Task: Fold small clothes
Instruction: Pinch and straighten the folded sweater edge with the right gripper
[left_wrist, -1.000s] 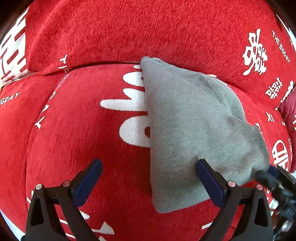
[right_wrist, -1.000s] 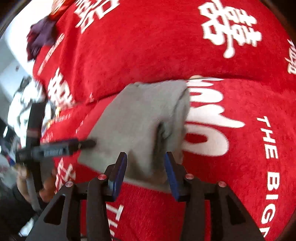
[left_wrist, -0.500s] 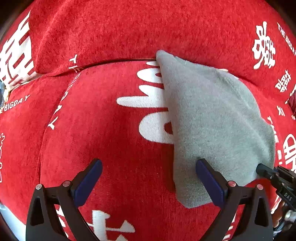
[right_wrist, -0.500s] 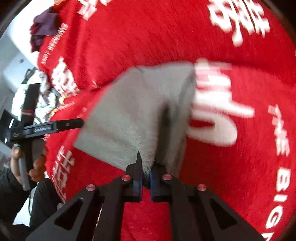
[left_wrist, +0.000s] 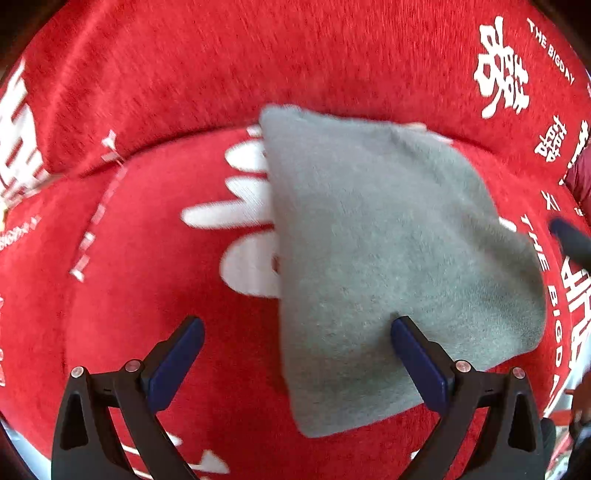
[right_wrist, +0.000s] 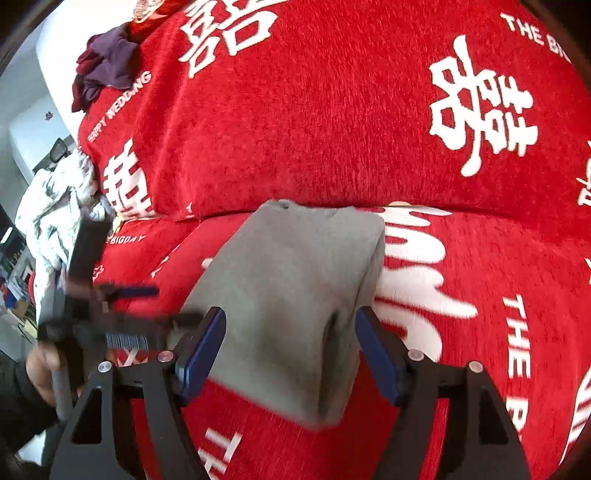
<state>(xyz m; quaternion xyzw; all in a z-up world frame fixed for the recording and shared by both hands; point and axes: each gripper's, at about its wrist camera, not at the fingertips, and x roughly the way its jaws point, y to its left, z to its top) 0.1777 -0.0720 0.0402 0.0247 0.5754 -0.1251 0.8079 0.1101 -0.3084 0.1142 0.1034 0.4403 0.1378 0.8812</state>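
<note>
Grey cloth (left_wrist: 388, 258) lies folded on the red cover (left_wrist: 155, 295) of the seat, its far edge at the backrest crease. We hold our left gripper (left_wrist: 297, 343) spread wide, gripping nothing. Our right gripper (right_wrist: 290, 345) also gapes, straddling the fold's near corner.

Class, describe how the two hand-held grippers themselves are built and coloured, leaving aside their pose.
Both the left hand-held gripper and the right hand-held gripper have black angular frames with cut-out openings, silver round pivot screws, and two flat dark-blue finger pads. No cables are visible.
</note>
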